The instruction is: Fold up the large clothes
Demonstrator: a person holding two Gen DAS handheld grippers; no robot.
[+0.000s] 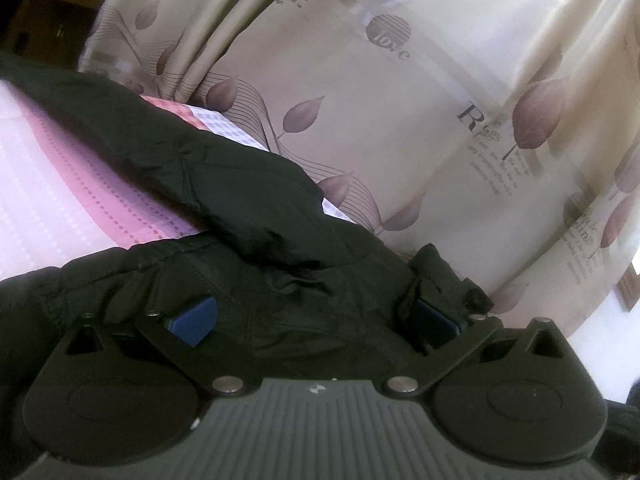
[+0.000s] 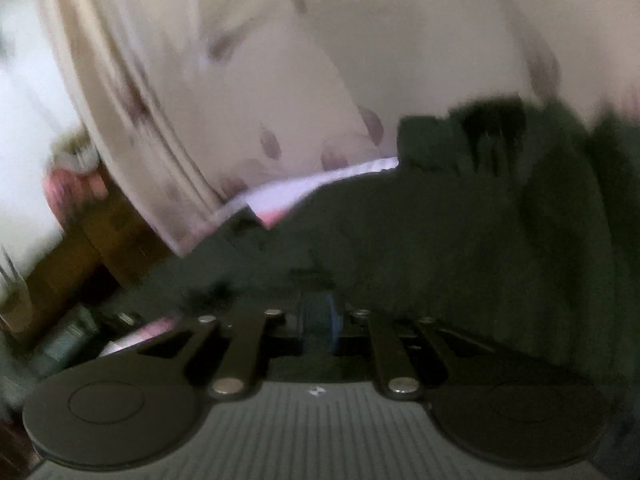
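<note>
Jacket (image 1: 248,216), dark, padded, fills lower frame over pink bedsheet (image 1: 60,168); leaf-print curtain (image 1: 400,120) behind. Left gripper (image 1: 312,320) fingers spread wide, jacket fabric between. Right gripper (image 2: 318,320) fingers nearly together, pinching jacket fold; view blurred.

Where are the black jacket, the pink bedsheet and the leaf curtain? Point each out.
black jacket (image 1: 248,184): left wrist view, on the puffy sleeve lying across the bed.
pink bedsheet (image 1: 72,184): left wrist view, on the dotted pink stripe left of the sleeve.
leaf curtain (image 1: 360,128): left wrist view, on the plain beige cloth between leaves.
</note>
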